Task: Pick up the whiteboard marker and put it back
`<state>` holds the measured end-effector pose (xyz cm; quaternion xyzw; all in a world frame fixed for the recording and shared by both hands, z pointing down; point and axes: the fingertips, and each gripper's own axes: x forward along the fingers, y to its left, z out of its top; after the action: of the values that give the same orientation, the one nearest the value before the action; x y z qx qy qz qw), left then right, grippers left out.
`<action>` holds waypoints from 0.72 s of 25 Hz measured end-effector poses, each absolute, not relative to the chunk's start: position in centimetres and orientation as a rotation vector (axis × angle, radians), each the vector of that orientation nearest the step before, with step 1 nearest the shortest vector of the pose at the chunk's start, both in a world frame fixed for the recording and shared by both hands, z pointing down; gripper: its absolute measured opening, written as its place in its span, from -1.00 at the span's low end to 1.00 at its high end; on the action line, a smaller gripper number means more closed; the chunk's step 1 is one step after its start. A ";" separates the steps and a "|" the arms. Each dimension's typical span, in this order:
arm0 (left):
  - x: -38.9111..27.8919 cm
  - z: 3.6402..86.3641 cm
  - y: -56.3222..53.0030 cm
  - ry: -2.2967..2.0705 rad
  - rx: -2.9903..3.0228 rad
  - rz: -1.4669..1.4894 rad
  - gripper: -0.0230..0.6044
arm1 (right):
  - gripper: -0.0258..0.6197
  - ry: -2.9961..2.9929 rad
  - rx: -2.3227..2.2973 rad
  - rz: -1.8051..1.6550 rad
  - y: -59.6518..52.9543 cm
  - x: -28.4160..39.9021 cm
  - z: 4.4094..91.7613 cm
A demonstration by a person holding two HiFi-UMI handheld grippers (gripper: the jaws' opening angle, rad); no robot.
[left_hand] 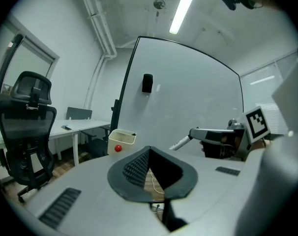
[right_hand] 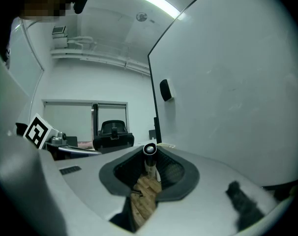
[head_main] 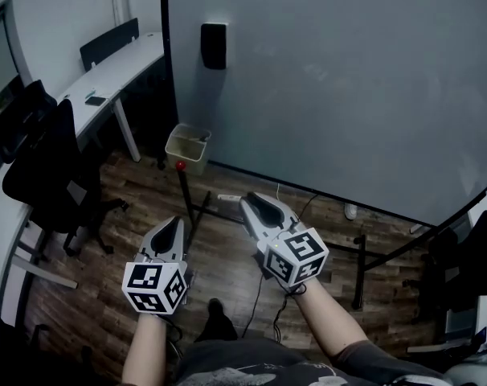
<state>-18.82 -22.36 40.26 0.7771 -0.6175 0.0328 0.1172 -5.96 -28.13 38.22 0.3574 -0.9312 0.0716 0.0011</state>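
Observation:
My right gripper (right_hand: 149, 157) is shut on the whiteboard marker (right_hand: 149, 154), which stands between the pads with its round end toward the camera. In the left gripper view the white marker (left_hand: 181, 142) sticks out of the right gripper (left_hand: 194, 133) toward the whiteboard (left_hand: 188, 92). In the head view both grippers hang side by side over the wooden floor, before the whiteboard (head_main: 332, 79). My left gripper (head_main: 174, 222) has its tips together with nothing between them. A yellowish tray (head_main: 187, 147) with a red ball (head_main: 180, 166) hangs at the board's lower left corner.
A black eraser (head_main: 214, 45) sticks on the board's upper left. Black office chairs (head_main: 47, 167) and a white desk (head_main: 107, 79) stand to the left. The board's stand legs (head_main: 360, 272) and cables (head_main: 259, 288) lie on the floor ahead.

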 end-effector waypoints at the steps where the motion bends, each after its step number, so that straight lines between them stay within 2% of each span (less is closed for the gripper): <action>1: -18.8 40.4 -22.3 -1.806 2.274 0.101 -0.88 | -0.67 -2.925 1.121 0.228 -28.2 -6.0 38.3; 18: -22.6 40.9 -31.1 -1.767 2.303 0.125 -0.88 | -0.67 -2.940 1.080 0.175 -36.4 -11.9 37.3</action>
<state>-22.57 -31.14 40.89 0.7871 -0.6040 0.0427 0.1176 -11.89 -36.41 37.31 0.3444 -0.9372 0.0559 0.0022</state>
